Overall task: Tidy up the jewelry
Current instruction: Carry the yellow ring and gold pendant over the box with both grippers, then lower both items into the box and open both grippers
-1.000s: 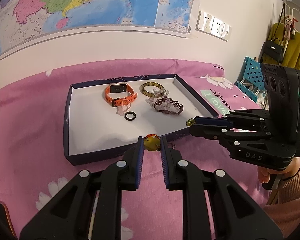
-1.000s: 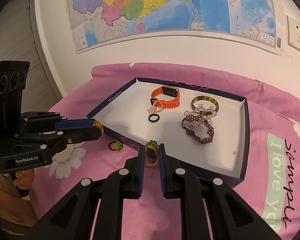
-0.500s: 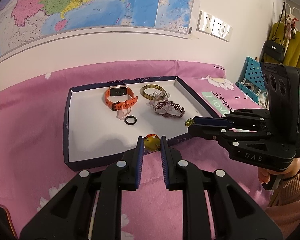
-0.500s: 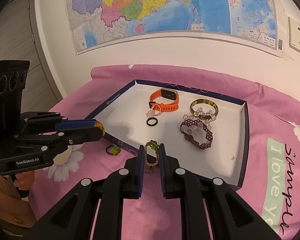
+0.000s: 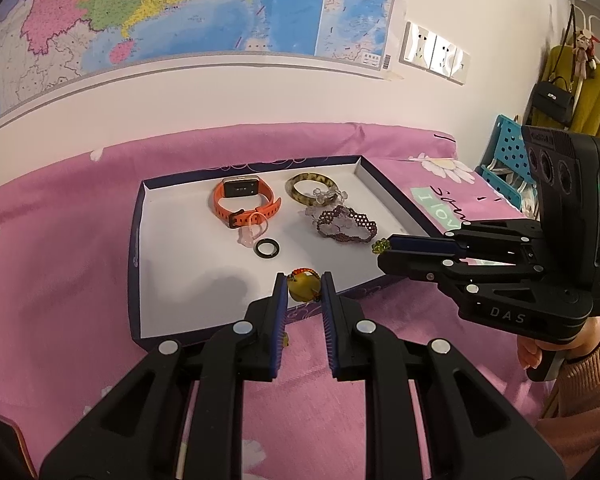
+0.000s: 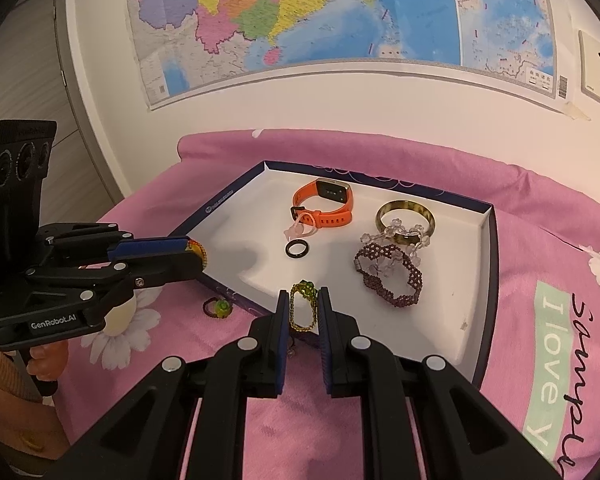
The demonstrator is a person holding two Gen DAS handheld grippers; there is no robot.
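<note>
Two grippers hang over the near edge of a shallow box with a white floor, which lies on a pink flowered sheet; a big wall map fills the wall behind. The sheet carries a green patch reading "I love" beside black script, "simple". Seen from the opposite camera, the left gripper is marked "GenRobot.AI" and the right gripper "DAS".

The left gripper is closed on a yellow bead charm with a red-orange beaded loop, at the box's near wall. The right gripper pinches a green-and-gold beaded ring upright between its pads, also at the near wall.

Inside the box lie an orange watch, a mottled bangle with a clear bead string across it, a purple beaded bracelet, a pink star charm touching the watch strap, and a black ring. A small green-beaded ring lies on the sheet outside the box, under the left gripper.
</note>
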